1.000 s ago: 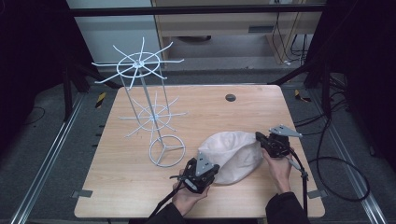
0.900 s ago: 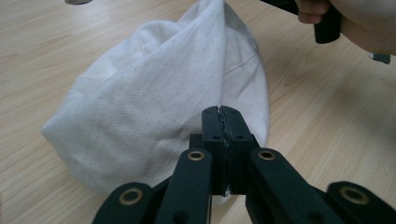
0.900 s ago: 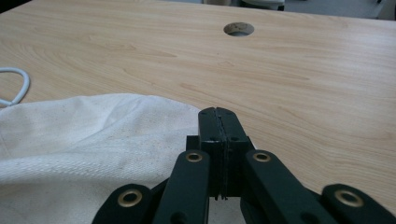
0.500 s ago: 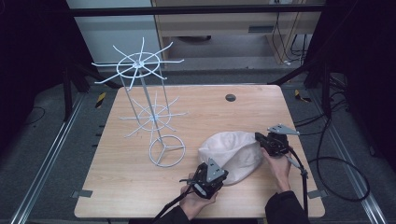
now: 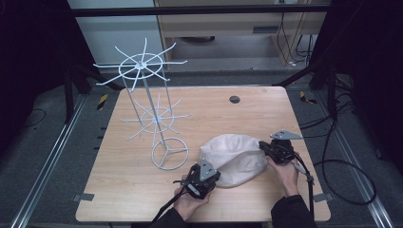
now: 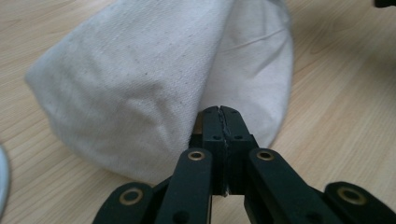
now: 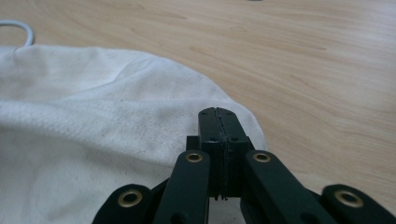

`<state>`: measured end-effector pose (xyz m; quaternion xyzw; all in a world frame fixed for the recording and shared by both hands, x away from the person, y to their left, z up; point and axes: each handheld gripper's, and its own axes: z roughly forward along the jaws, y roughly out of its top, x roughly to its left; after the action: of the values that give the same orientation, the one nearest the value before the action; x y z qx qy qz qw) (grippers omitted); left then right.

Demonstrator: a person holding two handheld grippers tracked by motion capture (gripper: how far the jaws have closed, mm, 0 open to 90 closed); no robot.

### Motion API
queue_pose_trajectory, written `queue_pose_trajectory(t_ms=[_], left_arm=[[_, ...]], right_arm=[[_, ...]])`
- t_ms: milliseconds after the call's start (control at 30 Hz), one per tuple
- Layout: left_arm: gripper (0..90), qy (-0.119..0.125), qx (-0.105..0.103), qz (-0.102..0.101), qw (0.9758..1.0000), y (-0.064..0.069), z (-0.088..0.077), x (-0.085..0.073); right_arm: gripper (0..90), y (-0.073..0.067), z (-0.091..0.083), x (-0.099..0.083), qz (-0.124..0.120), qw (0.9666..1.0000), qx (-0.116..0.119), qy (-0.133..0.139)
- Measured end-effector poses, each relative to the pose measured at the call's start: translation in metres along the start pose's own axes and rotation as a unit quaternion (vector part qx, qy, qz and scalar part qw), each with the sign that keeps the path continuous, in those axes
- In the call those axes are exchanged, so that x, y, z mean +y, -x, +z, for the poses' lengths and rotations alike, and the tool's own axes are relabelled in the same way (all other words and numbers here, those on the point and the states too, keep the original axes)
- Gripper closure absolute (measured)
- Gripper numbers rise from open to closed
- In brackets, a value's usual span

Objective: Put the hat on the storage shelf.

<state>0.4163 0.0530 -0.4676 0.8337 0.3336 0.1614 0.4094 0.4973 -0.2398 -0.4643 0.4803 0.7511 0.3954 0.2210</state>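
A cream cloth hat lies on the wooden table, toward its near right side. My left gripper sits at the hat's near-left edge. In the left gripper view its jaws are pressed together, tips against the hat, with no cloth visible between them. My right gripper is at the hat's right edge. Its jaws are also shut, tips hovering over the rim of the hat.
A white wire rack with two spoked tiers stands at the left, its ring base close to the hat. A dark round grommet sits near the far edge. Black cables lie on the floor to the right.
The left gripper has shifted slightly at the hat's near-left edge and turned, so its grey plate faces up. The right gripper and the hat have stayed put.
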Motion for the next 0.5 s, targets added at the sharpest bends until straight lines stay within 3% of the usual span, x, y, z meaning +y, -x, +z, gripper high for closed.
queue_pose_trajectory(t_ms=[167,500], left_arm=[[89.6,0.003,0.005,-0.015,0.9999,-0.007,0.0,-0.001],[89.6,0.003,0.023,-0.026,0.9994,-0.027,0.006,0.003]], right_arm=[[90.0,-0.001,-0.007,-0.005,0.001,1.0,0.008,-0.005],[90.0,-0.01,-0.024,-0.017,-0.01,0.9995,0.02,-0.022]])
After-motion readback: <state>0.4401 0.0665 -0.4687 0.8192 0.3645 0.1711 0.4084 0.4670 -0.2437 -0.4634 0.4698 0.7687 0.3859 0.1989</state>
